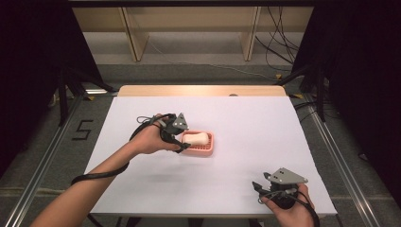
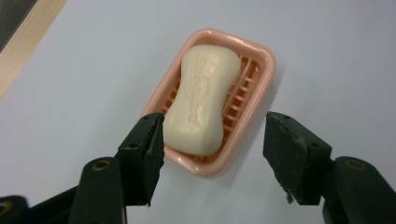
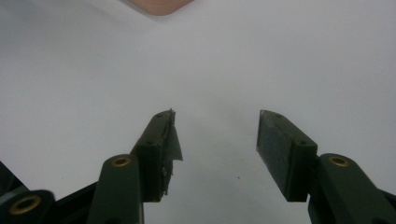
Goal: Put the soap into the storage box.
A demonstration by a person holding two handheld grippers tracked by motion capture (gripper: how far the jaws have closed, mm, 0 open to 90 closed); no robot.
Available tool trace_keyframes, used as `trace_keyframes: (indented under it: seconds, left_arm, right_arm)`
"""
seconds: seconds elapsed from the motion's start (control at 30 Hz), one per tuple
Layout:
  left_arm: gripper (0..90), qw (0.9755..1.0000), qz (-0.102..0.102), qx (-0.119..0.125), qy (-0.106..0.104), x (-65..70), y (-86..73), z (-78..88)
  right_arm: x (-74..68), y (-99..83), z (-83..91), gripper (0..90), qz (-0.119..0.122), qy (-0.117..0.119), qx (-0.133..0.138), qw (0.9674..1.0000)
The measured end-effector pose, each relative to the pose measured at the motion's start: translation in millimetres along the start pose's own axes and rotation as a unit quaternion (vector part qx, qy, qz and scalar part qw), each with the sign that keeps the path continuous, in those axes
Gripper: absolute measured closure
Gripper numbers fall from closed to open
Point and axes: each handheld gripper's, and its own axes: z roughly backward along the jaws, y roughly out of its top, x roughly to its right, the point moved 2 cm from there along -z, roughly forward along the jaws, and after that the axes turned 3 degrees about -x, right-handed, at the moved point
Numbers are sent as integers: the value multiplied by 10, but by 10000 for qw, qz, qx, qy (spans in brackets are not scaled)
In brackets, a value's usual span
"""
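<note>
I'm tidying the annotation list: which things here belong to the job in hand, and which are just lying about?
In the job:
- soap bar
- pink soap dish
- left gripper, open above them

Lying about:
- right gripper, open over the bare white table
- wooden shelving
- floor cables

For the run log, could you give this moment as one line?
left gripper: open above soap | soap: in pink dish | right gripper: open, empty
</note>
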Motion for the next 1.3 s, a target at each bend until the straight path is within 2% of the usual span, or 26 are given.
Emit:
trace_keyframes:
  seconds: [0.03,0.07,0.1,0.13,0.17,0.2,0.27,0.3,0.33,0.37,0.4,0.43,0.47,0.6,0.67,0.77,0.8,0.87,0.9,1.0,1.03,1.1,1.17,1.2,1.23,1.3]
  left_arm:
    - [359,9999,145,-40,-77,34,-81,47]
    - [354,9999,145,-40,-77,34,-81,47]
    - [351,9999,111,-38,-52,57,-171,96]
    - [351,9999,111,-38,-52,57,-171,96]
    - [351,9998,177,-62,-9,79,-264,141]
    - [351,9998,175,-78,8,83,-309,166]
    - [351,9997,174,-150,16,80,-388,231]
    - [352,9997,232,-108,47,88,-426,255]
    - [351,9994,295,-7,156,100,-464,271]
    - [352,9993,310,-8,204,104,-500,298]
    - [352,9993,310,-8,204,104,-500,298]
    - [352,9992,339,-37,217,107,-544,330]
    - [353,9990,383,-56,225,112,-577,359]
    - [353,9964,675,113,503,157,-731,419]
    - [354,9950,833,151,527,183,-803,447]
    - [355,9939,940,139,563,221,-938,508]
    - [354,9935,960,147,595,236,-977,532]
    - [352,9926,1039,127,620,268,-1062,570]
    - [351,9930,938,165,702,267,-1090,587]
    - [348,9920,1030,141,721,322,-1236,636]
    - [347,9923,975,146,756,330,-1278,652]
    - [347,9911,1105,137,732,366,-1354,666]
    - [346,9887,1233,151,836,412,-1482,678]
    - [346,9887,1233,151,836,412,-1482,678]
    - [346,9866,1352,205,892,437,-1533,669]
    - [346,9856,1408,197,914,453,-1615,672]
  right_arm:
    - [-12,1,-7,476,-72,65,-54,9999]
    - [-12,1,-7,476,-72,65,-54,9999]
    - [-34,2,-9,475,-167,59,-81,9998]
    - [-5,8,-17,475,-18,56,-39,10000]
    - [-11,13,-17,474,-69,73,-53,9999]
    - [4,16,-28,474,44,13,2,10000]
    - [-3,22,-31,473,24,52,-63,10000]
    - [-17,24,-47,472,-26,22,-18,10000]
    - [5,34,-45,472,111,36,-26,9999]
    - [-20,37,-40,472,-30,90,-84,9999]
    - [-20,37,-40,472,-30,90,-84,9999]
    - [-3,46,-53,472,110,70,-34,9999]
    - [-13,53,-56,472,45,73,-49,10000]
    - [-14,67,-79,471,134,88,-46,9999]
    - [-41,68,-80,470,-6,123,-85,9999]
    - [-27,74,-89,470,107,111,-81,9998]
    - [-40,77,-91,470,13,112,-80,9999]
    - [-18,87,-98,470,162,111,-57,9998]
    - [-25,88,-99,470,140,113,-55,9998]
    - [-22,97,-110,470,203,136,-47,9997]
    - [-22,98,-114,470,220,139,-45,9996]
    - [-22,101,-114,469,221,136,-49,9997]
    - [-22,101,-112,469,244,142,-59,9996]
    - [-22,101,-112,469,244,142,-59,9996]
    - [-27,100,-109,469,199,135,-71,9997]
    - [-26,101,-113,468,202,114,-49,9997]
